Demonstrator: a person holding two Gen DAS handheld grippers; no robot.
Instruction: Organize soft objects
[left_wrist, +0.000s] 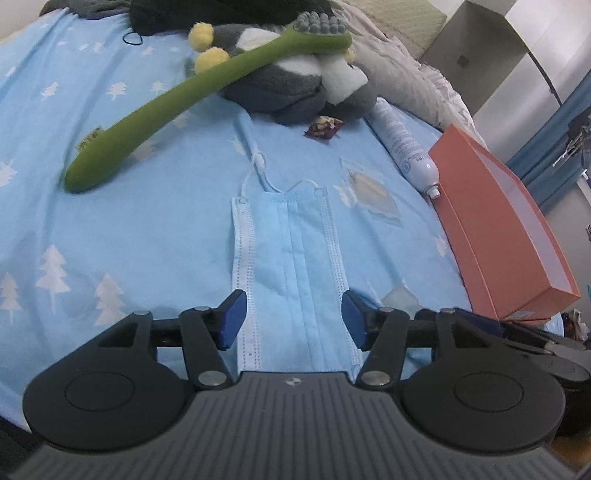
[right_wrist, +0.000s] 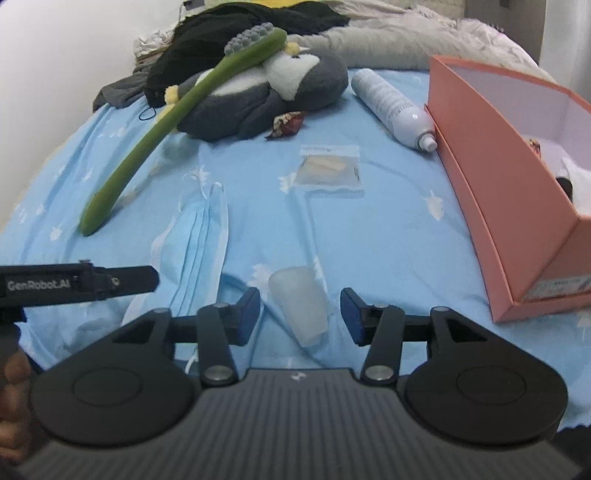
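Note:
A light blue face mask lies flat on the blue tree-print bedsheet. My left gripper is open and straddles its near end, one pad on each side. The mask also shows in the right wrist view. My right gripper is open around a small translucent soft cup-shaped piece lying on the sheet. A grey and white plush penguin lies further back with a long green plush toothbrush resting across it.
An open orange box stands at the right with something white inside. A white spray bottle, a clear packet and a snack wrapper lie nearby. Dark clothes are piled behind.

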